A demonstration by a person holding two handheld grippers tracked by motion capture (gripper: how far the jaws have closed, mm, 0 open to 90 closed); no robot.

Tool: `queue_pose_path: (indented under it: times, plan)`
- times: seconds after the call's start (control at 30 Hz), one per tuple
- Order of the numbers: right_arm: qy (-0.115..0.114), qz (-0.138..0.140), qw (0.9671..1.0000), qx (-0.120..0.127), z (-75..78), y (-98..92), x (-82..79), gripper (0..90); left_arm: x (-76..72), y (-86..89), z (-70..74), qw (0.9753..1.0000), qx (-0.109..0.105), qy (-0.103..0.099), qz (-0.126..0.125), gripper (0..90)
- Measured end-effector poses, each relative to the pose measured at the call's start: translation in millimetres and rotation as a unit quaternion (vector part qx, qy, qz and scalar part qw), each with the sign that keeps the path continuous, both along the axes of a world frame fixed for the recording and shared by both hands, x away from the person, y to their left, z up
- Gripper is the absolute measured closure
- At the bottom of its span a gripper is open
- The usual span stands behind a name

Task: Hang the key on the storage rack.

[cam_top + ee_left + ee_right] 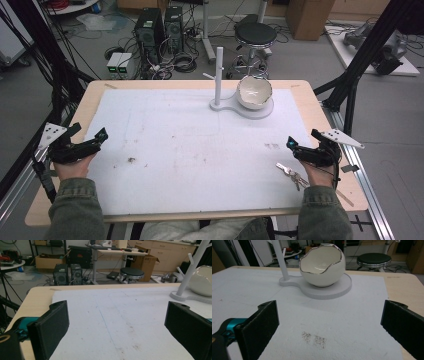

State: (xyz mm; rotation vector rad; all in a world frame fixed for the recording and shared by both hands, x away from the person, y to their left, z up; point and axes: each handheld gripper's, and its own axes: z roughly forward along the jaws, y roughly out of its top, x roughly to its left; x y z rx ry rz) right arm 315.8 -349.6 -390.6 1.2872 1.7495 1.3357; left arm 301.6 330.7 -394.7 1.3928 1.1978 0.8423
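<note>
**Two open grippers resting at the sides of a white mat, keys beside the right one**

The right gripper (329, 322) is holding its two black jaws wide apart, gripping nothing, with bare mat between them. The left gripper (117, 327) is likewise standing open and empty.

Seen from above, the right gripper (300, 148) is sitting near the mat's right edge, held in the person's right hand (316, 172). A bunch of keys (291, 173) is lying on the white mat (175, 145), just beside that hand and nearer the person than the jaws; whether the hand is touching them is hard to tell.

The left gripper (95, 140) is sitting at the mat's left edge.

At the mat's far side, a cracked-egg-shaped bowl (254, 92) is resting on a white stand (218, 75) with an upright post.
</note>
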Motion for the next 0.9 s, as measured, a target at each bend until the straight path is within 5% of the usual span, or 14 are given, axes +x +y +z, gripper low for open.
queue_pose_path:
  times: [0.6, 0.9]
  plan:
    - [-0.001, 0.017, 0.9998, -0.006, 0.5, 3.3, 0.0, 0.6, 0.4, -3.1, -0.5, 0.9999, 0.004, -0.008, -0.007, 6.0]
    - [0.021, 0.039, 0.9989, -0.014, -1.6, 7.0, 3.0, 0.6, 0.7, -2.0, -0.9, 1.0000, 0.004, -0.007, -0.005, 6.0]
